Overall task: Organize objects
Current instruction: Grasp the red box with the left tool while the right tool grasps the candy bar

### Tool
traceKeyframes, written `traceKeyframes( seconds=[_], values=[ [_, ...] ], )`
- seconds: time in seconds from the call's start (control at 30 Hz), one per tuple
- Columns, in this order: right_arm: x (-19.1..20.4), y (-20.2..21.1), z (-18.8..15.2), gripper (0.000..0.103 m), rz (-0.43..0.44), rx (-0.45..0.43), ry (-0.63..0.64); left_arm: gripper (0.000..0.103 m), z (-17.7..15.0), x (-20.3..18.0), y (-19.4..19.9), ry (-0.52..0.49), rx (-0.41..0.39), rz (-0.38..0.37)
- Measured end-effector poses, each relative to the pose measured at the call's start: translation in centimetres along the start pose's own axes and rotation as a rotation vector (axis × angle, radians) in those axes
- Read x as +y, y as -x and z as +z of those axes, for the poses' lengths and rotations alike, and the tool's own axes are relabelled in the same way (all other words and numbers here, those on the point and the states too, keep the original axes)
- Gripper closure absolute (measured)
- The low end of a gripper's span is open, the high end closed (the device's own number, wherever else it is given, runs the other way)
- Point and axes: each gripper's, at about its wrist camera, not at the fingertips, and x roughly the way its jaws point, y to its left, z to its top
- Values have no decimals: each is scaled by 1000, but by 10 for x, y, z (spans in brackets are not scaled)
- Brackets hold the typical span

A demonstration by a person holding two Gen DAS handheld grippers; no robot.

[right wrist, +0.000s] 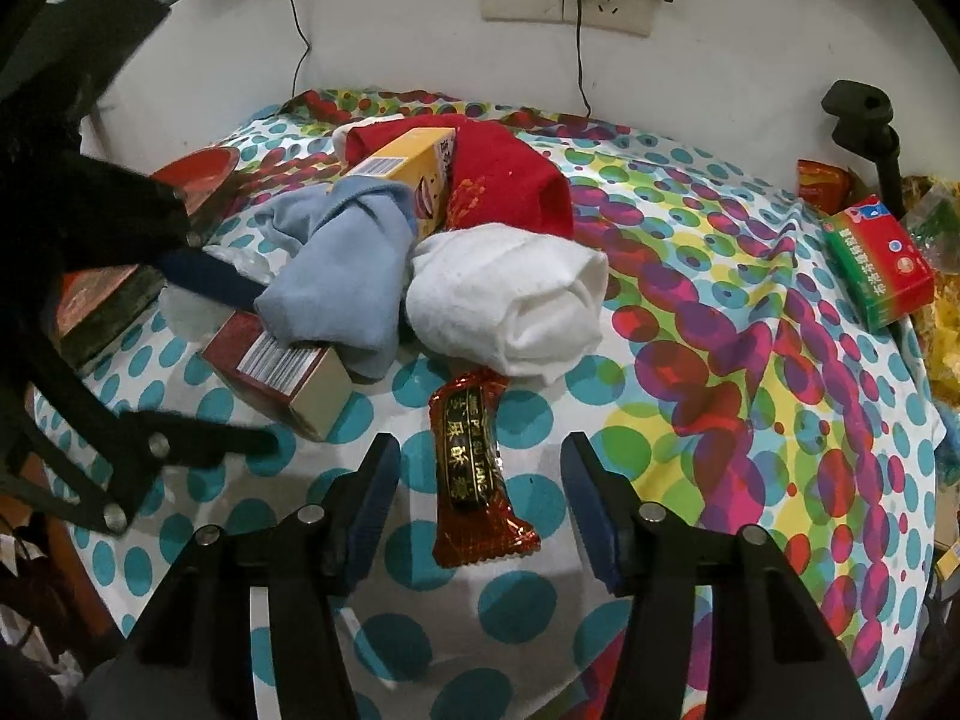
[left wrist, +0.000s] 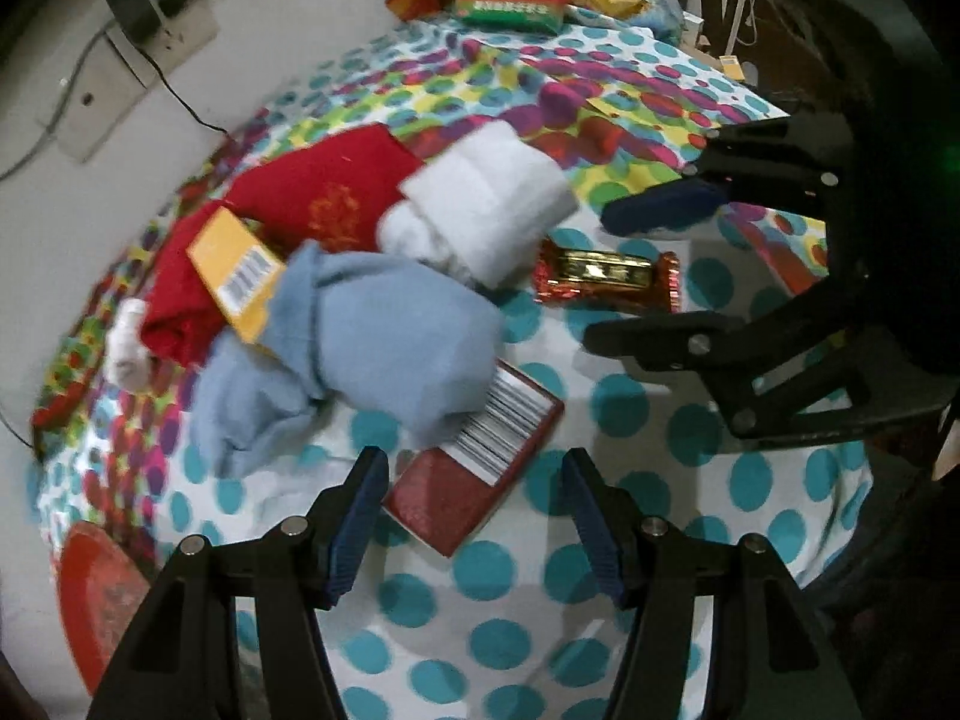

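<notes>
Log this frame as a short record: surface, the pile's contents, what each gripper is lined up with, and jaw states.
surface: table under a spotted cloth
pile: blue towel, white towel, red cloth, yellow box
under blue towel: red box, barcode end showing
apart from pile: snack bar, lying flat on the cloth
left gripper: jaws open, red box ahead between them, nothing held
right gripper: jaws open, either side of the snack bar, not closed on it
far edge: green-red box
</notes>
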Motion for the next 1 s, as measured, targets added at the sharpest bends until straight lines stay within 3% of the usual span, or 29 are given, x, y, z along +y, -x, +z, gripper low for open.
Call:
traceKeyframes(
  seconds=[0.17, 0.23, 0.4, 0.57, 0.73, 0.8, 0.83, 0.9, 0.93, 1.0],
  values=[
    [-6, 2, -1, 49, 15, -2, -29, 41, -1, -10, -5, 39, -1, -132],
    [-8, 2, -2, 49, 31, -8, -43, 41, -2, -12, -6, 56, -10, -147],
    [-7, 2, -3, 48, 33, -6, -24, 41, 1, -2, -9, 139, -36, -127],
    [-5, 0, -5, 34, 4, -5, -11, 42, -2, 1, -11, 172, -61, -59],
    [-4, -2, -4, 33, -30, 8, 10, 46, -11, -6, -9, 199, -93, -13],
    [-5, -1, -4, 41, -40, 3, 10, 56, -8, -7, -10, 253, -106, -59],
    [-6, 1, -5, 54, -38, -5, 10, 61, -8, -7, -10, 271, -112, -46],
    [-7, 2, -5, 64, -40, -12, 10, 69, -7, -8, -9, 279, -118, -43],
    [-9, 3, -6, 74, -40, -16, 7, 73, -7, -9, -8, 285, -120, -46],
    [-12, 3, -5, 83, -36, -22, -5, 73, -7, -10, -7, 298, -121, -37]
  ],
)
